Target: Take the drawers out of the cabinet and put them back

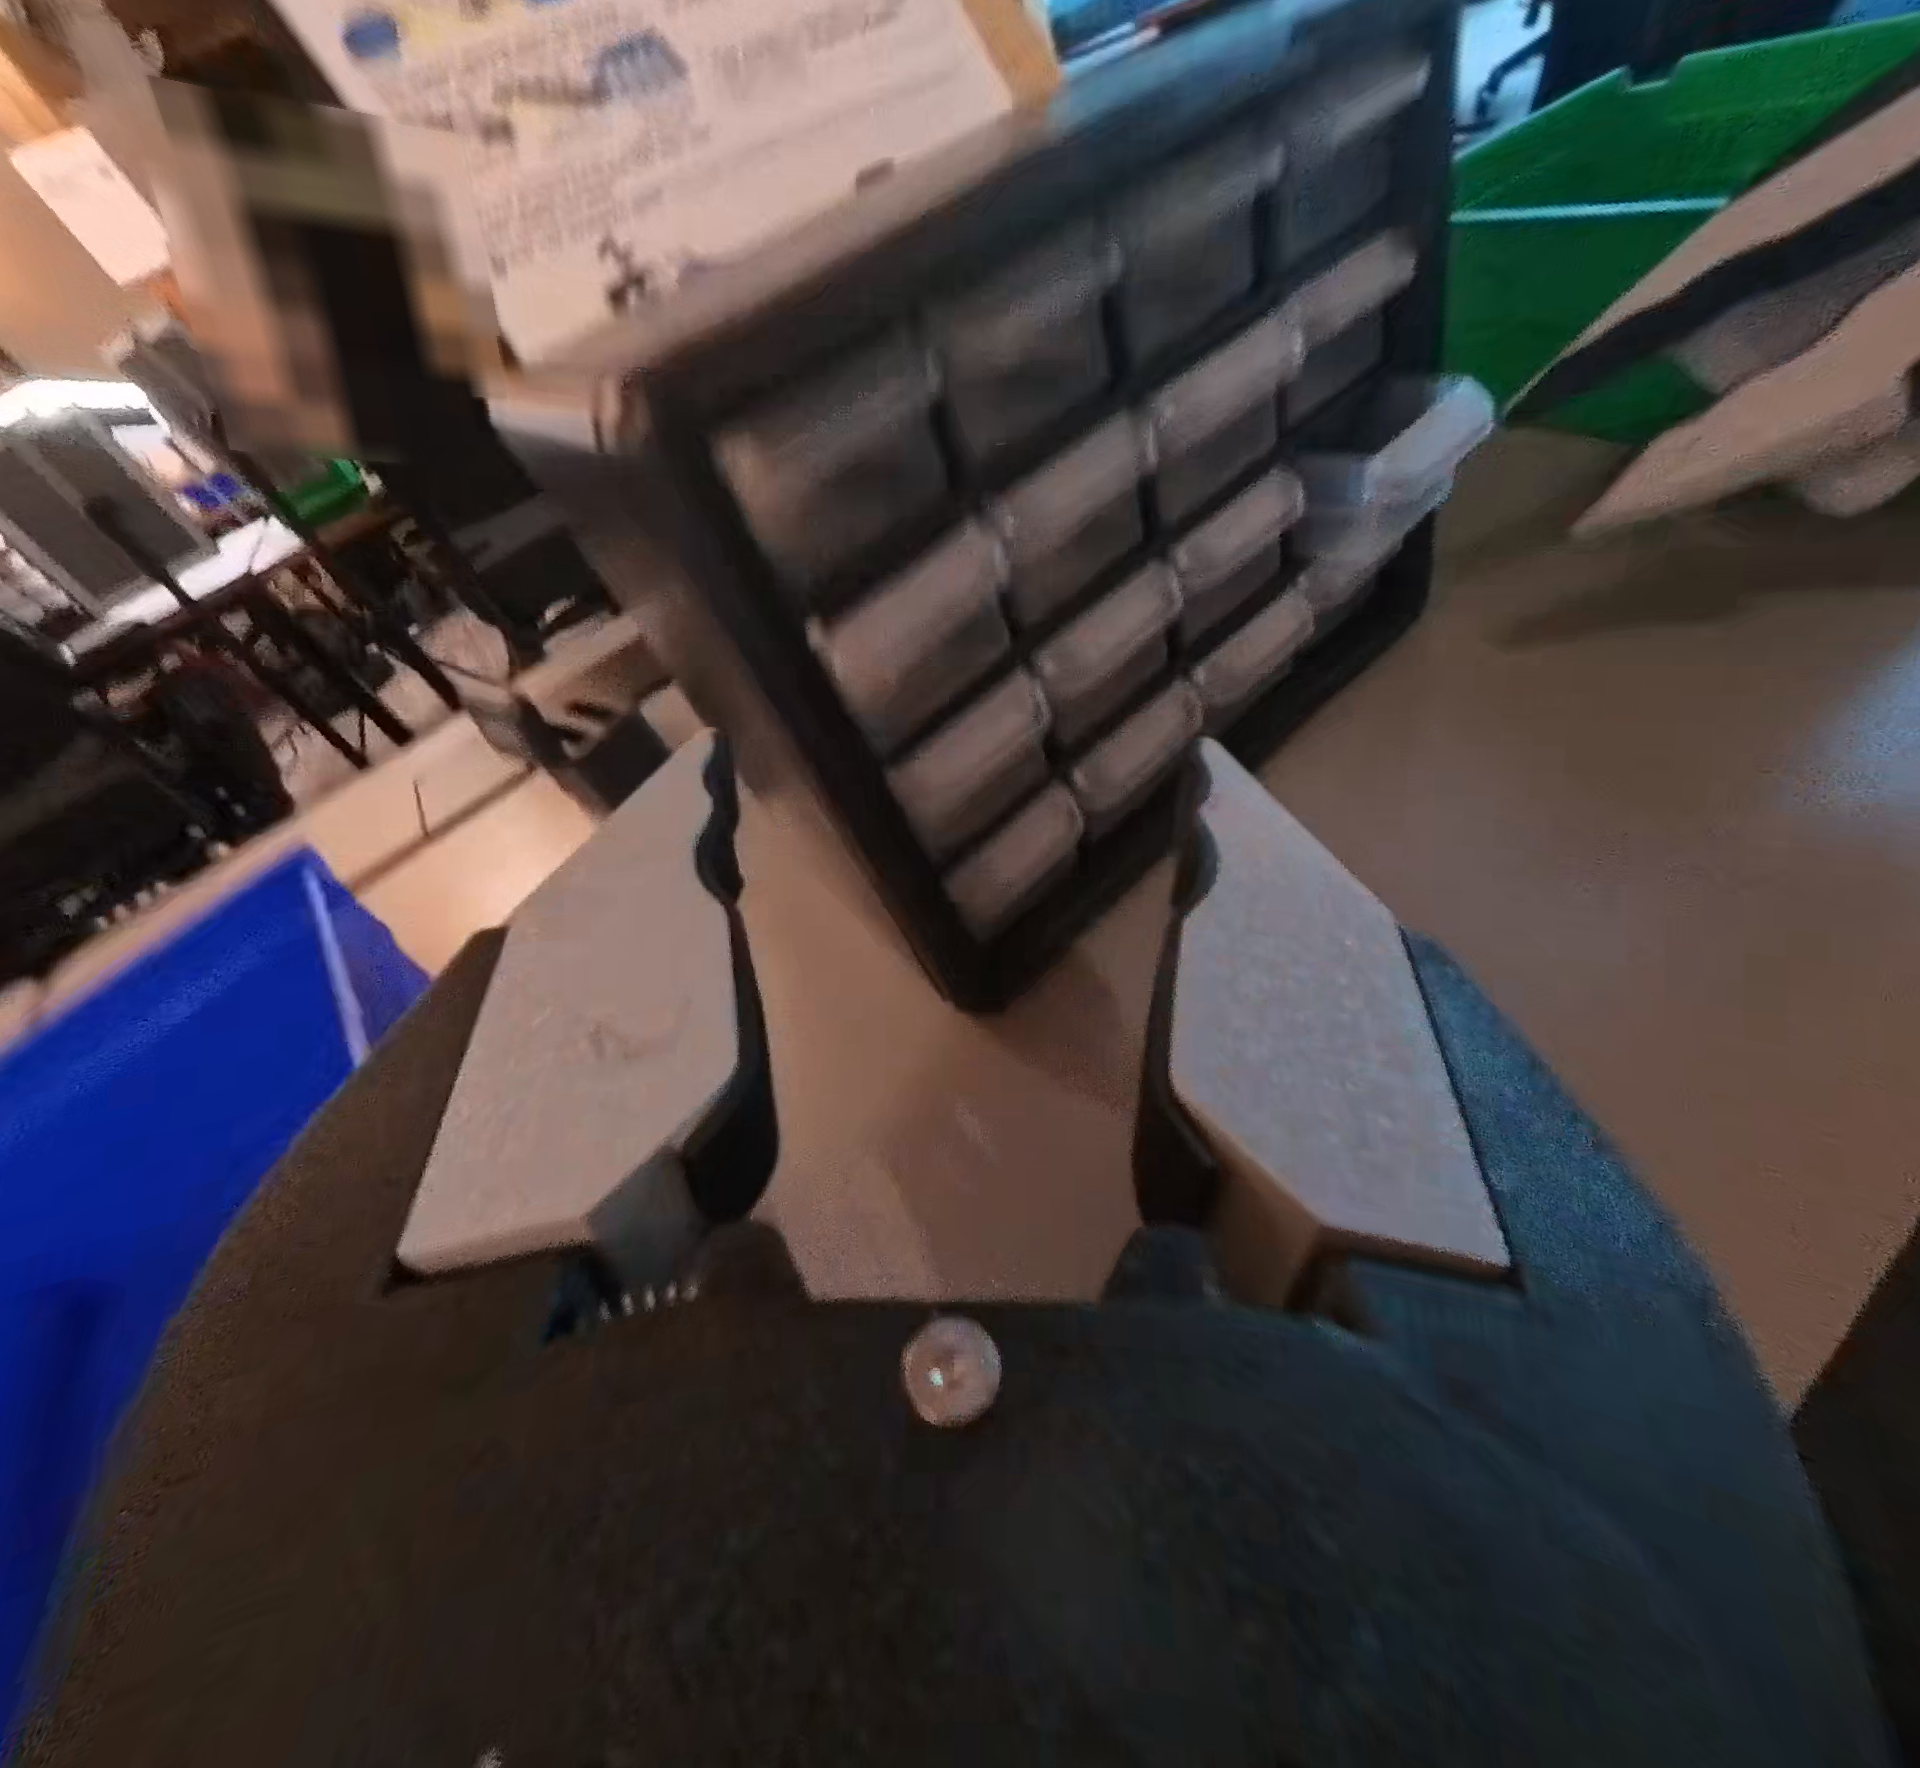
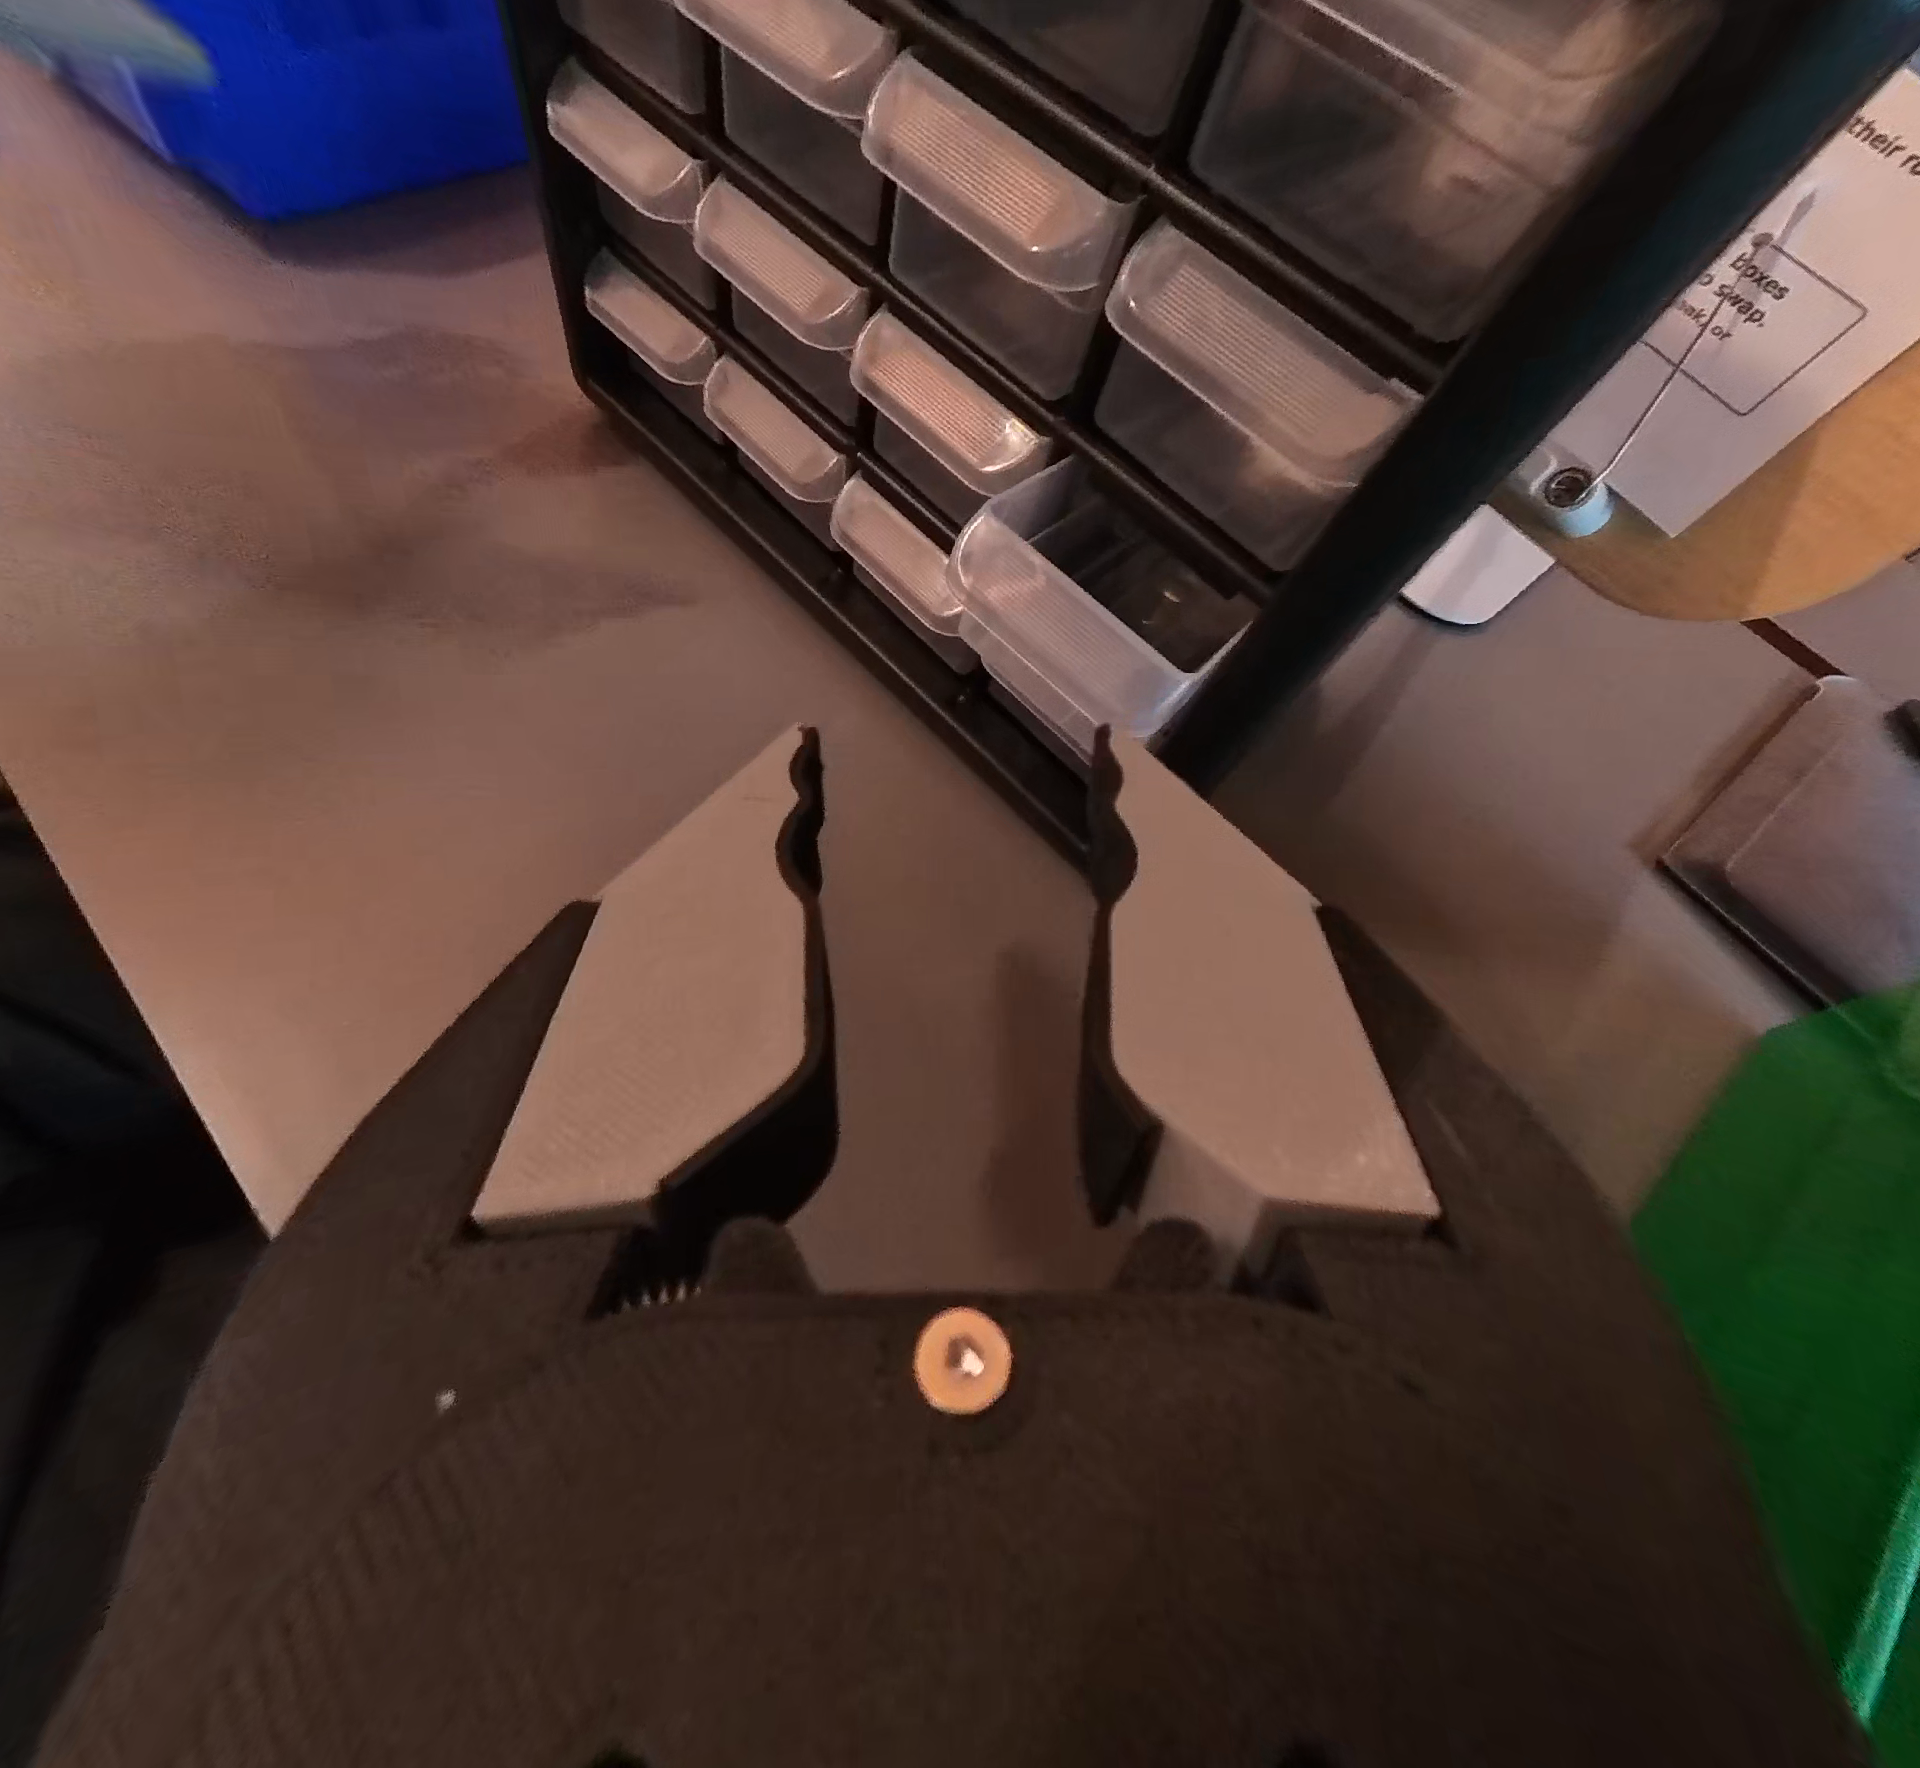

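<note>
Standing on the tan bench, black plastic cabinet w/ rows of clear plastic drawers; one bottom-row clear drawer sticks partway out. Right tongs gape wide, empty, angled down just short of that drawer. Left tongs also wide, empty, near cabinet's front lower corner. Blue bin off to the side.

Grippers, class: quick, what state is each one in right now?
Left gripper: open, holding nothing.
Right gripper: open, holding nothing.
</note>
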A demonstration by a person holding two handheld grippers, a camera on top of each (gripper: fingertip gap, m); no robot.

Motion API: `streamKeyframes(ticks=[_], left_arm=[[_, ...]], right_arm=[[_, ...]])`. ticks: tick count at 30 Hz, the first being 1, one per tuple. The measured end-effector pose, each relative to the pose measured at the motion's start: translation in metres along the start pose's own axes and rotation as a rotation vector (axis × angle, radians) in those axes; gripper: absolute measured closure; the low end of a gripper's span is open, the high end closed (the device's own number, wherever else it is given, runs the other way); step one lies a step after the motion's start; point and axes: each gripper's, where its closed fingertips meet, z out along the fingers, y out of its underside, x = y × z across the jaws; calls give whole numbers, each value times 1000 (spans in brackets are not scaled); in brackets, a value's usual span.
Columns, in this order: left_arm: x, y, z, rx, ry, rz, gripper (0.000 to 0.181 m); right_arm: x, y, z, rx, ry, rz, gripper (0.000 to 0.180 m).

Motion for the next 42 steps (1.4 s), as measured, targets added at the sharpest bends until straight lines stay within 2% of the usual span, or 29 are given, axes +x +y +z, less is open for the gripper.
streamKeyframes(ticks=[3, 4, 6, 7, 9, 12, 13, 16, 18, 22, 27, 35, 40, 42], left_arm=[[-3, -61, 10, -6, 40, 133, 97], [-3, -79, 17, -11, 53, 185, 103], [-6, -101, 37, -67, 85, 292, 126], [-7, -103, 49, -132, 106, 327, 124], [-9, -94, 71, -302, 159, 361, 113], [-9, -63, 91, -535, 227, 451, 118], [-10, -54, 97, -568, 227, 505, 108], [-17, -49, 109, -577, 160, 735, 110], [-17, -49, 109, -622, 135, 743, 111], [-17, -48, 108, -607, 120, 725, 112], [-17, -48, 108, -599, 117, 722, 112], [-17, -48, 108, -628, 111, 733, 112], [-17, -48, 109, -675, 100, 758, 112], [-17, -48, 109, -692, 100, 773, 112]], right_arm=[[1, -2, -1, -1, 12, -30, 125], [1, -2, -2, -2, 14, -40, 125], [1, 1, -2, -18, 15, -60, 124], [1, 3, -3, -30, 13, -69, 124], [1, 8, -4, -55, 11, -83, 123], [4, 9, -8, -62, 24, -87, 122], [2, 8, -9, -54, 16, -85, 123], [-1, 3, -10, -32, 2, -83, 123], [-2, 2, -9, -30, 1, -87, 123], [-9, -2, -3, -18, -13, -95, 123], [-33, -10, 1, 18, -108, -111, 124], [-14, -20, 9, 10, 21, -190, 127], [11, -22, 26, -73, 138, -277, 126], [18, -12, 35, -164, 170, -330, 128]])
